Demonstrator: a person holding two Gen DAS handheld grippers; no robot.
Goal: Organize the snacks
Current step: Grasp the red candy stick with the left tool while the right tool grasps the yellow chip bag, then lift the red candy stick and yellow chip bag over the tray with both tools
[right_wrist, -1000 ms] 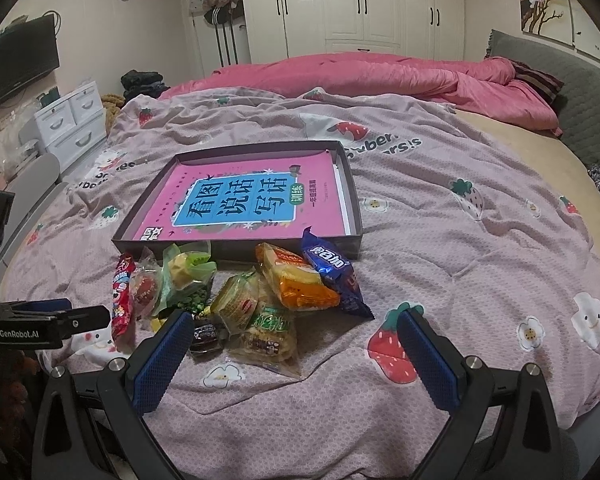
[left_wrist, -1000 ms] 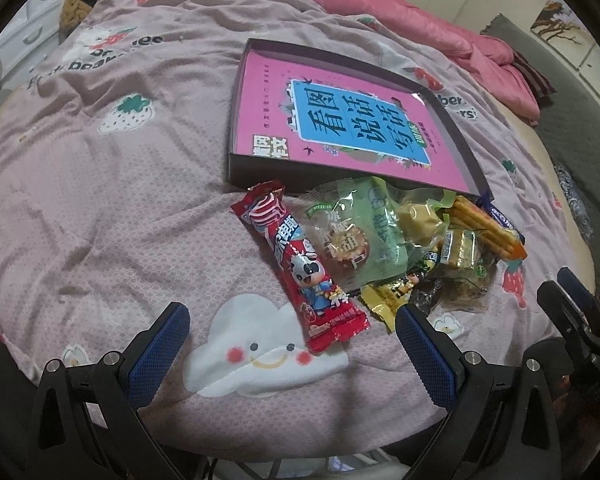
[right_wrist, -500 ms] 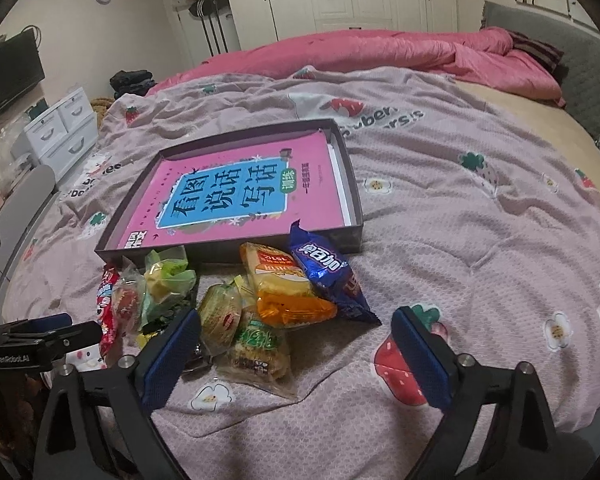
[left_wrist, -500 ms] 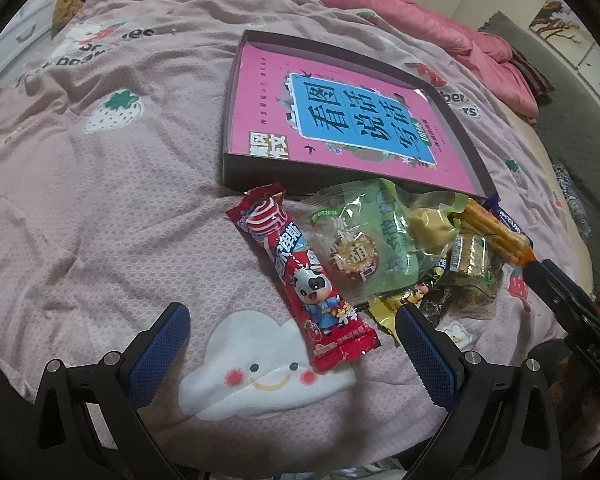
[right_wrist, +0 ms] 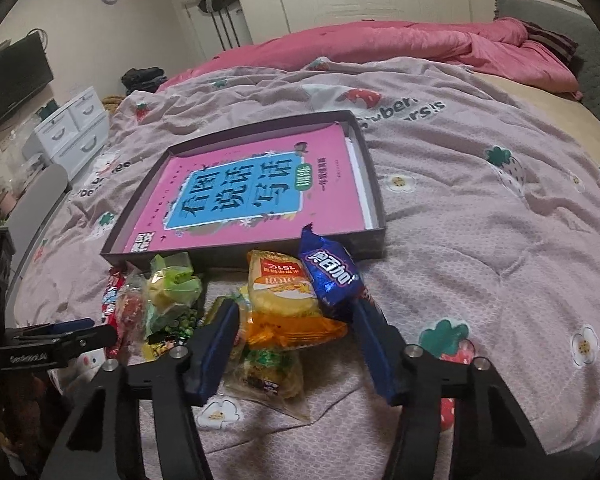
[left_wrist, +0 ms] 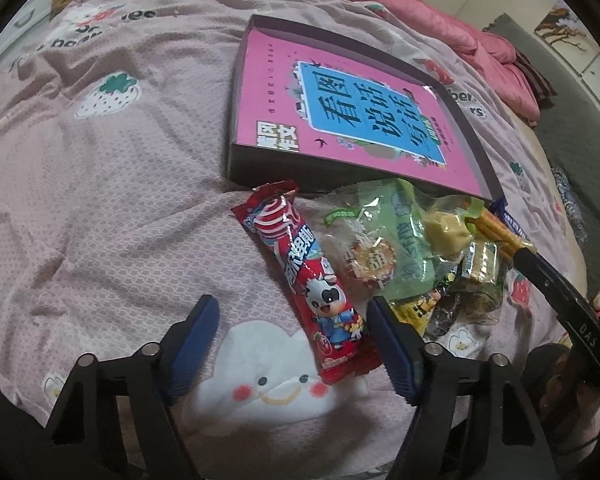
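Over the bedspread (left_wrist: 100, 220), both claws are closing, left claw (left_wrist: 290, 344) around the red packet (left_wrist: 304, 280), right claw (right_wrist: 296, 344) around the orange packet (right_wrist: 288, 308), neither gripping.

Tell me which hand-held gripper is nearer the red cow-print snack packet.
Left. The left hand-held gripper straddles the red cow-print snack packet's near end, while the right hand-held gripper sits across the pile, around the orange packet.

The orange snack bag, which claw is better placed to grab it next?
Probably the right claw. The orange snack bag already lies between its fingers, which have just been closing around it but not yet pressing. The left claw sits over the red candy bar at the pile's far side.
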